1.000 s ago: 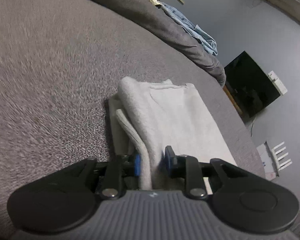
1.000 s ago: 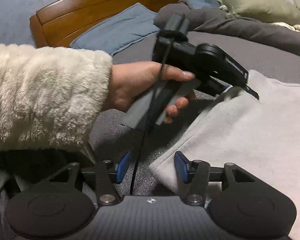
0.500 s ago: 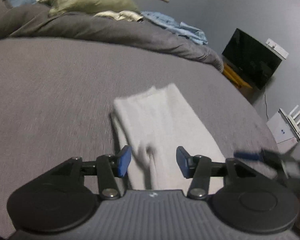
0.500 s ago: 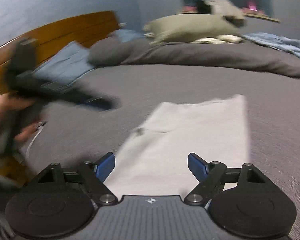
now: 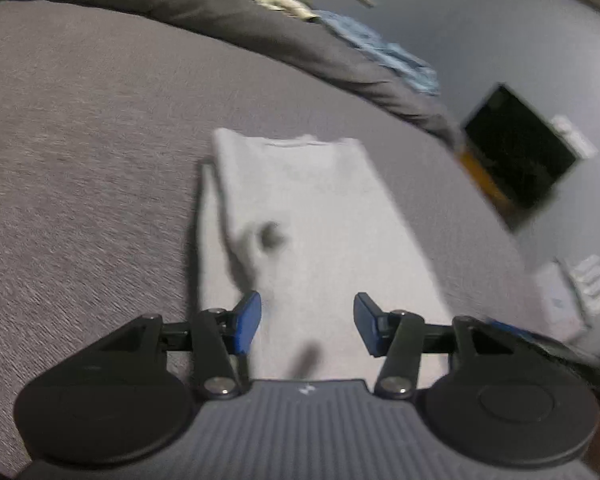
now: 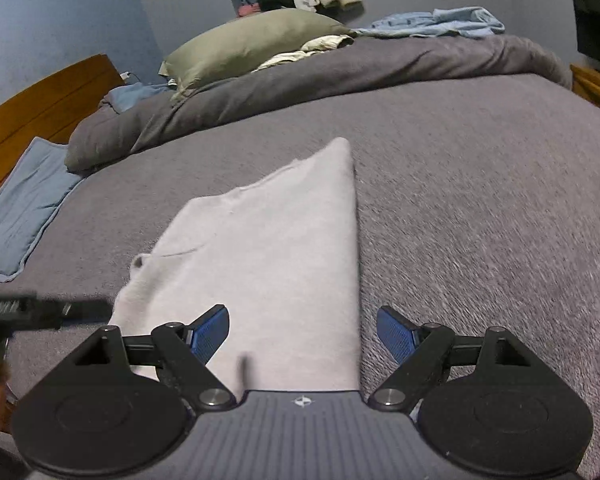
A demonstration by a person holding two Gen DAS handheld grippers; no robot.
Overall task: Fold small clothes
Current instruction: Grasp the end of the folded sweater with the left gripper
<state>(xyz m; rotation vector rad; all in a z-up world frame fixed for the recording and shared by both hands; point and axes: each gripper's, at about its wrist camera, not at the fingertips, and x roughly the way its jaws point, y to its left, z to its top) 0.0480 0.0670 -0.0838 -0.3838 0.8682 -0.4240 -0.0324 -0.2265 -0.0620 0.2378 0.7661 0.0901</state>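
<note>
A light grey garment point(image 5: 312, 216) lies folded into a long narrow strip on the grey bed point(image 5: 80, 160). In the right wrist view it point(image 6: 268, 256) runs away from me toward the pillows. My left gripper point(image 5: 306, 326) is open and empty above the strip's near end. My right gripper point(image 6: 304, 334) is open and empty over the near end, astride its right edge. The left gripper's dark body point(image 6: 28, 312) shows at the left edge of the right wrist view.
A rumpled dark grey duvet point(image 6: 340, 72), an olive pillow point(image 6: 252, 44) and light blue clothes point(image 6: 432, 24) lie along the far side. A blue pillow point(image 6: 20, 216) and wooden headboard point(image 6: 40, 108) are at left. A black TV point(image 5: 520, 164) stands beyond the bed.
My left gripper let go of the garment's folded edge, opened and pulled back above it. My right gripper opened wider and swung round over the strip's near end. The garment now lies flat.
</note>
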